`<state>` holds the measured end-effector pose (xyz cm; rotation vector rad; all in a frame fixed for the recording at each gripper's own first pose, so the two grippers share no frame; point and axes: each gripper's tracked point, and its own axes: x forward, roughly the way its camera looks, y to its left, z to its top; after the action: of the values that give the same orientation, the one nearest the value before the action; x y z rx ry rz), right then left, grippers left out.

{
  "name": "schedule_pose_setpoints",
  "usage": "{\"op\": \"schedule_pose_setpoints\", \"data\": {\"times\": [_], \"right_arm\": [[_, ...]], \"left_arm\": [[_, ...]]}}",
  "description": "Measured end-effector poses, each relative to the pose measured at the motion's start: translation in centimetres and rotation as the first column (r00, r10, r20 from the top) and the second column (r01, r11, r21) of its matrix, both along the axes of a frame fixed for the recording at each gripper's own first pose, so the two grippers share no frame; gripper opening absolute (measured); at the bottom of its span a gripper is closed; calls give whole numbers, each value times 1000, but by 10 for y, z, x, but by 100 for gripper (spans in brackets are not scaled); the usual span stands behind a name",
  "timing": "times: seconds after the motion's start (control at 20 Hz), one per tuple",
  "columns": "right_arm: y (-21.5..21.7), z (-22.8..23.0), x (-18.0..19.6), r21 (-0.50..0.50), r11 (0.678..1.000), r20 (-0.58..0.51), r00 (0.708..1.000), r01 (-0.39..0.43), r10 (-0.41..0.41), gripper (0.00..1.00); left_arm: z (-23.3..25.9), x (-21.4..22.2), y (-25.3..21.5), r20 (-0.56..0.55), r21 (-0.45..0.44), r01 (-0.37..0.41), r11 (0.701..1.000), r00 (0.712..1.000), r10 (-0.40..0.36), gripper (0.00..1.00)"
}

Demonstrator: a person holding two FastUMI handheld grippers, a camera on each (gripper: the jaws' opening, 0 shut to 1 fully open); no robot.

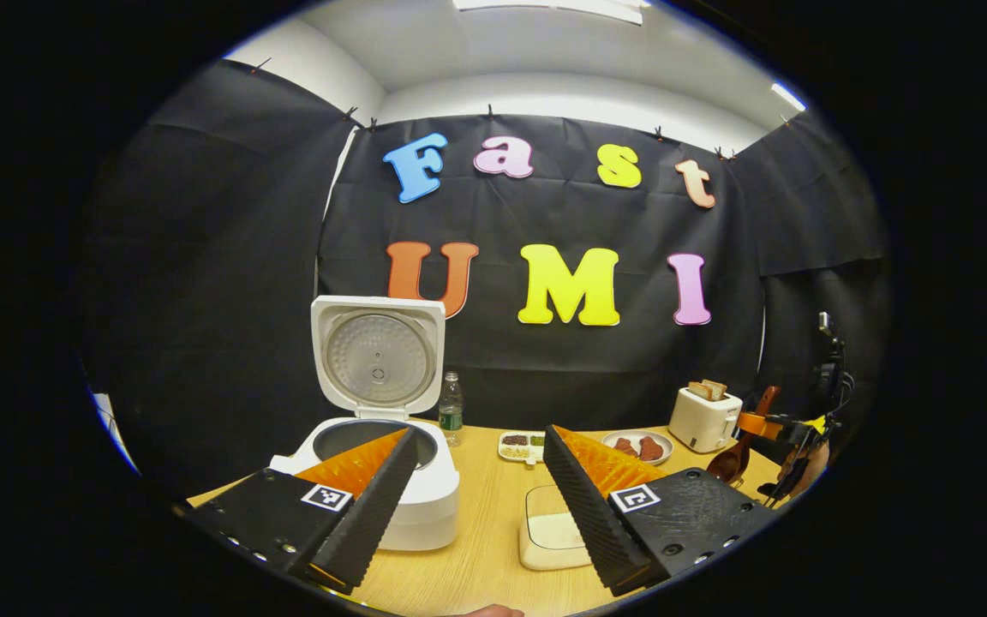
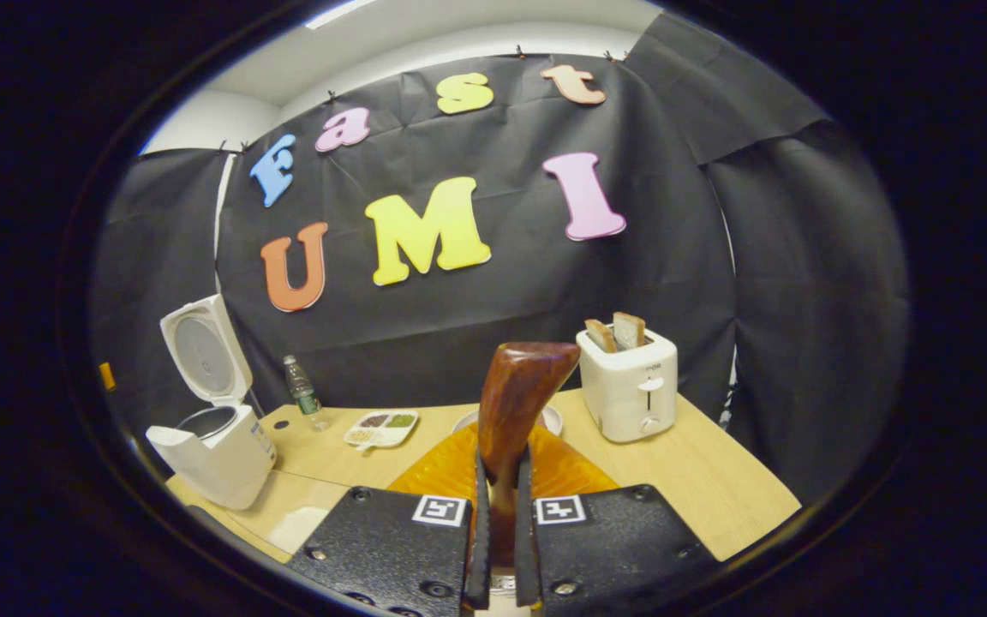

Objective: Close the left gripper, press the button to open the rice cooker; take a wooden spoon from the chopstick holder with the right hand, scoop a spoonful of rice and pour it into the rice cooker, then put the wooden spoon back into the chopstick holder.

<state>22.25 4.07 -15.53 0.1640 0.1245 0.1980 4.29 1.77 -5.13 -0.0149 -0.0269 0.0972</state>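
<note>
Two square black-and-white marker tags sit on the left gripper [image 1: 481, 506], one on each black finger at the bottom of the left gripper view, and a matching pair sits on the right gripper [image 2: 498, 548] in the right gripper view; these patterns carry no words. The toaster [image 2: 631, 386] has a small mark on its front, too small to read, and the bottle [image 1: 451, 410] wears a green label that is just as illegible.

In the left gripper view the jaws stand wide apart, holding nothing. Between and beyond them lies the wooden table [image 1: 485, 548], with a shallow white dish [image 1: 549, 527] at lower centre. At centre left the rice cooker [image 1: 378, 463] stands with its lid swung fully upright, the dark inner pot exposed. Behind it, towards the middle, are the bottle, a divided tray of grains [image 1: 521, 446] and a plate of brown food [image 1: 639, 446]. At the far right edge of this view the other gripper appears with the wooden spoon [image 1: 738, 450] in it (bowl hanging downward).

The right gripper view gives the close look: its jaws are clamped on the wooden spoon [image 2: 515, 411], both fingers pressing the handle, the glossy brown wood rising to frame centre. Here the toaster stands at centre right with two slices of bread [image 2: 618, 332] poking up, and the open rice cooker [image 2: 215, 446] sits at the far left.
</note>
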Motion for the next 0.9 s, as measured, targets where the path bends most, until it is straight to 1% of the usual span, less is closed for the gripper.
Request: {"op": "schedule_pose_setpoints", "data": {"times": [0.05, 0.15, 0.2, 0.25, 0.3, 0.4, 0.5, 0.6, 0.65, 0.7, 0.8, 0.85, 0.9], "right_arm": [[1, -3, -3, 34, 999, -11, 1000, -25, 26, 14], [-4, -3, -6, 86, 996, -6, 999, -33, 34, 26], [-9, 1, -5, 97, 995, 13, 1000, -19, 18, 36], [-17, 8, -6, 99, 995, 37, 999, 3, -7, 58], [-29, 18, -6, 92, 995, 60, 997, 47, -53, 69], [-41, 34, -15, 76, 992, 97, 990, 98, -105, 94], [-39, 44, -24, 53, 994, 117, 988, 98, -103, 100], [-42, 48, -33, 24, 993, 114, 987, 112, -114, 100], [-41, 50, -38, 15, 994, 111, 988, 109, -110, 95], [-40, 52, -45, 13, 995, 111, 989, 100, -100, 100], [-34, 58, -55, 8, 997, 121, 990, 79, -79, 100], [-33, 61, -60, -2, 997, 127, 989, 77, -76, 95], [-32, 64, -63, -17, 997, 137, 988, 77, -74, 96]], "left_arm": [[1, 3, 5, 0, -5, -7, 1000, 1000, 7, 94], [3, 9, 20, -2, -20, -30, 999, 1000, 30, 94], [5, 13, 28, 0, -28, -39, 999, 999, 39, 94], [6, 17, 35, -4, -36, -48, 998, 999, 48, 94], [8, 22, 44, -9, -42, -58, 997, 998, 57, 94], [16, 29, 61, -3, -43, -77, 996, 997, 77, 94], [22, 38, 76, -3, -41, -79, 996, 997, 79, 94], [26, 51, 92, -8, -44, -72, 996, 997, 72, 94], [29, 57, 99, -17, -42, -71, 997, 997, 70, 94], [31, 64, 107, -26, -38, -71, 997, 997, 70, 94], [43, 78, 124, -19, -25, -74, 997, 997, 74, 94], [49, 85, 134, -18, -22, -83, 996, 996, 83, 94], [60, 92, 143, 1, -20, -89, 996, 996, 89, 94]]}}
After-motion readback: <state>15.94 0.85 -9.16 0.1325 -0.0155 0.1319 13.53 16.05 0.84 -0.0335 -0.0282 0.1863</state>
